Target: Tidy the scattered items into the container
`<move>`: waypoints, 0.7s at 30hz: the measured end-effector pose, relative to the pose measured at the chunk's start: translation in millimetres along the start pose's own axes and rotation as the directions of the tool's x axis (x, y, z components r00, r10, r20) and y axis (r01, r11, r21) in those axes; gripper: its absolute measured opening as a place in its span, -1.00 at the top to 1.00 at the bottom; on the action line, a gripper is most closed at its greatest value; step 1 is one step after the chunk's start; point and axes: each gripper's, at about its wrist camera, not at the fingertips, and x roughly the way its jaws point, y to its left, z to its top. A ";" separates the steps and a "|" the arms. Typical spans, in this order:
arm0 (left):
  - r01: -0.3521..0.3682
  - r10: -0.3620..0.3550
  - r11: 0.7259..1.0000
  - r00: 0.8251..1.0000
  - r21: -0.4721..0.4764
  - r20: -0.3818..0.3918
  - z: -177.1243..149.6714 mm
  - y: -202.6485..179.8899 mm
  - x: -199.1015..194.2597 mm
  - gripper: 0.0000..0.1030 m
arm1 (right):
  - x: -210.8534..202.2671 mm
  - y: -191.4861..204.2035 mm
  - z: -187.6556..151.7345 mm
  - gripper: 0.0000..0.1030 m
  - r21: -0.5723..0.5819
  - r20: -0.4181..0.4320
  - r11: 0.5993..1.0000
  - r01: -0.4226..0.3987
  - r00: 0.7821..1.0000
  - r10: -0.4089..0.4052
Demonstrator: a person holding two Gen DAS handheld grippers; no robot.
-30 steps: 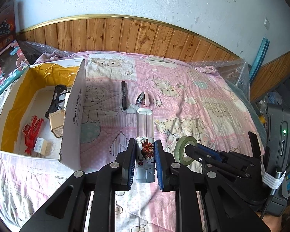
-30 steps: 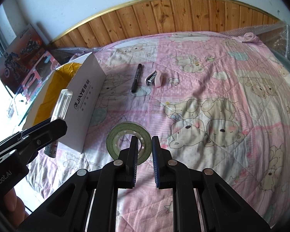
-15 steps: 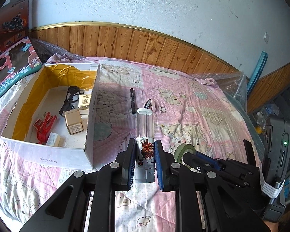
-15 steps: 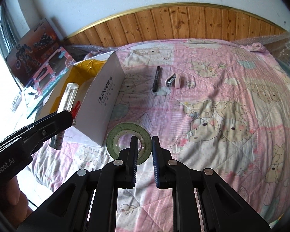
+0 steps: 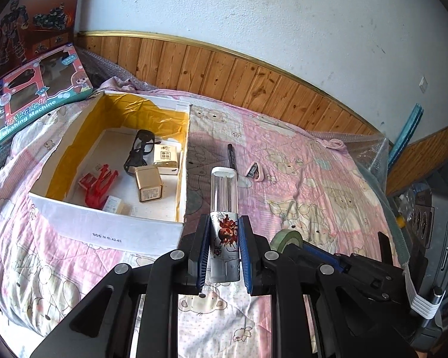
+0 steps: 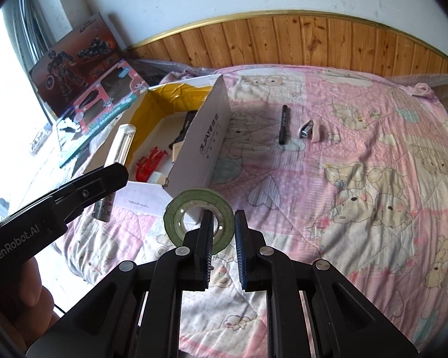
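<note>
My left gripper [image 5: 224, 223] is shut on a clear tube with a silver, red-printed base [image 5: 224, 197], held above the quilt just right of the open white box [image 5: 104, 223]. The box's inside is yellow, and it holds dark glasses [image 5: 140, 146], small gold boxes [image 5: 149, 185] and a red plastic piece [image 5: 100, 183]. My right gripper [image 6: 223, 217] is shut on the rim of a green tape roll [image 6: 176, 217], lifted on edge near the box's corner [image 6: 206, 137]. A black pen [image 6: 282, 123] and a pink nail clipper [image 6: 309, 129] lie on the quilt beyond.
A pink bear-print quilt [image 6: 358, 179] covers the bed, with wood panelling behind. Toy boxes [image 5: 35, 101] lean at the far left beside the box. Bubble wrap [image 5: 367, 149] and a dark device [image 5: 439, 238] sit at the right edge. A person's hand [image 6: 30, 286] holds the left gripper.
Both grippers have risen and shifted left towards the box. The tape roll, flat on the quilt before, now stands on edge, lifted in the right gripper. The tube stays clamped.
</note>
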 end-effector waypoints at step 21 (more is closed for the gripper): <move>-0.084 0.086 0.994 0.996 -0.076 0.026 41.6 65.3 3.6 0.62 | 33.4 62.5 44.9 0.72 -0.100 -0.013 0.991 -0.087 0.996 0.086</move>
